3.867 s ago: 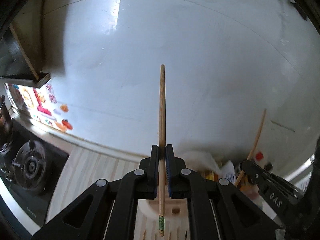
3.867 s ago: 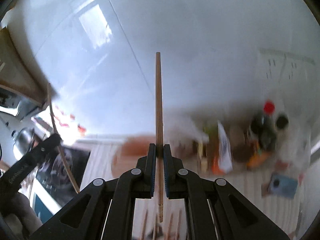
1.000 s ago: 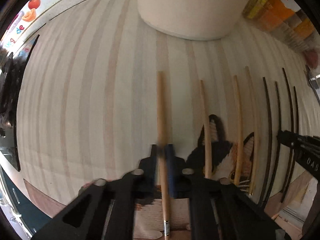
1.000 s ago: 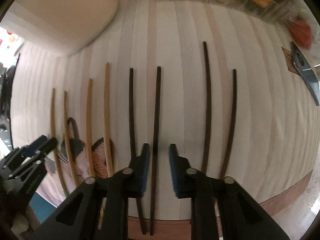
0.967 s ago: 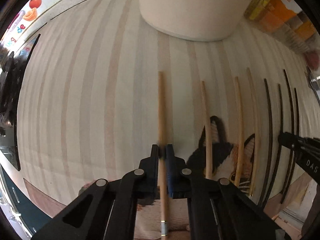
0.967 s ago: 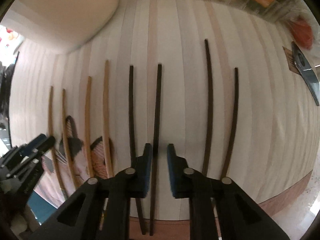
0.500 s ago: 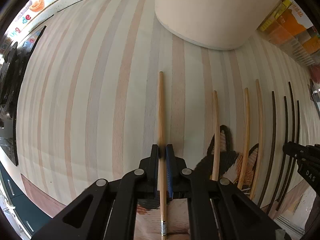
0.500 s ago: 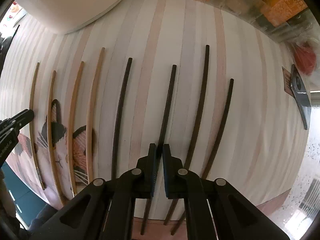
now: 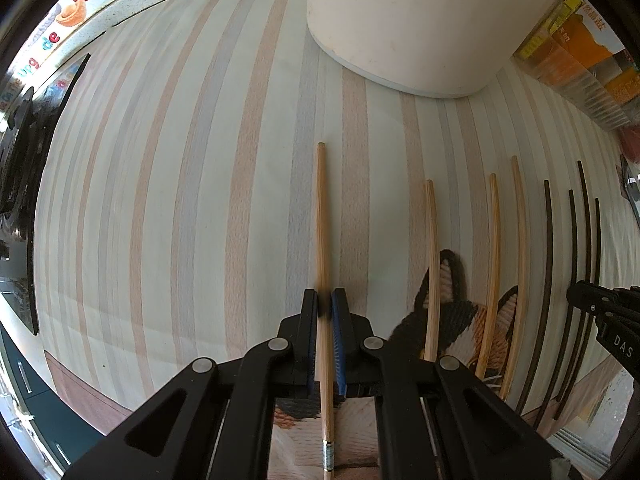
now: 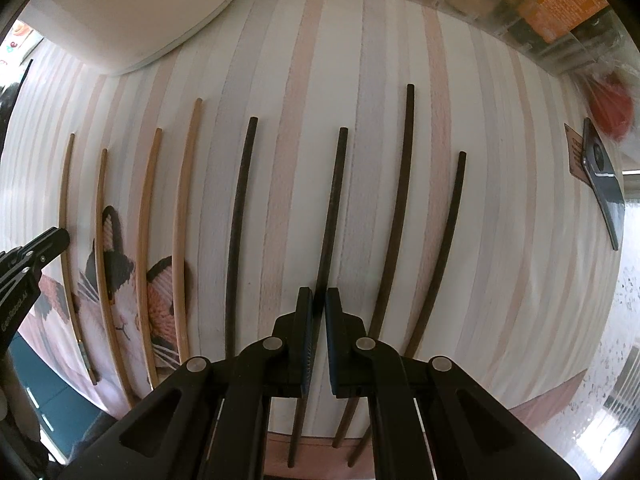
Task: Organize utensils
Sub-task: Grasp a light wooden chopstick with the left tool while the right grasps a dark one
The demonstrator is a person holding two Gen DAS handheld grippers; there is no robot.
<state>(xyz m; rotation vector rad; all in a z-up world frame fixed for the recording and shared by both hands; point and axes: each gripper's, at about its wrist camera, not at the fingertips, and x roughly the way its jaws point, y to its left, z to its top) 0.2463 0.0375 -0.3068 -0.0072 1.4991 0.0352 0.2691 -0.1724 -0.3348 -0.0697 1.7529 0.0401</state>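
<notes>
While the left gripper (image 9: pixel 325 306) points down at the striped cloth (image 9: pixel 160 200), its jaws are clamped on a pale chopstick (image 9: pixel 322 216), which runs straight up the left wrist view from a banded end near the bottom edge to a tip short of the white container (image 9: pixel 400 20). To the right of it three more pale chopsticks (image 9: pixel 494 240) lie side by side on the cloth, crossing a cat picture (image 9: pixel 452 304), and beyond them four dark chopsticks (image 9: pixel 546 240) curve along the right side. At the far right the right gripper (image 9: pixel 576 295) reaches in among those dark ones; from this view I cannot tell how its jaws stand. Orange packets (image 9: pixel 580 52) sit at the upper right, and a stove (image 9: pixel 24 152) shows at the left edge. Seen from the right wrist, the right gripper (image 10: pixel 319 306) has its jaws drawn narrow around a dark chopstick (image 10: pixel 334 200), the second of the four dark ones (image 10: pixel 240 208); it passes between the pads and comes out below them, slightly tilted. The jaws have just been closing on it. Left of the dark set lie the four pale ones (image 10: pixel 182 220), over the cat picture (image 10: pixel 120 288), and the left gripper (image 10: pixel 56 238) holds the outermost of them at the left edge. The white container (image 10: pixel 132 8) fills the upper left, jars and packets (image 10: pixel 552 4) line the top right, and a phone (image 10: pixel 600 176) lies at the right edge.
</notes>
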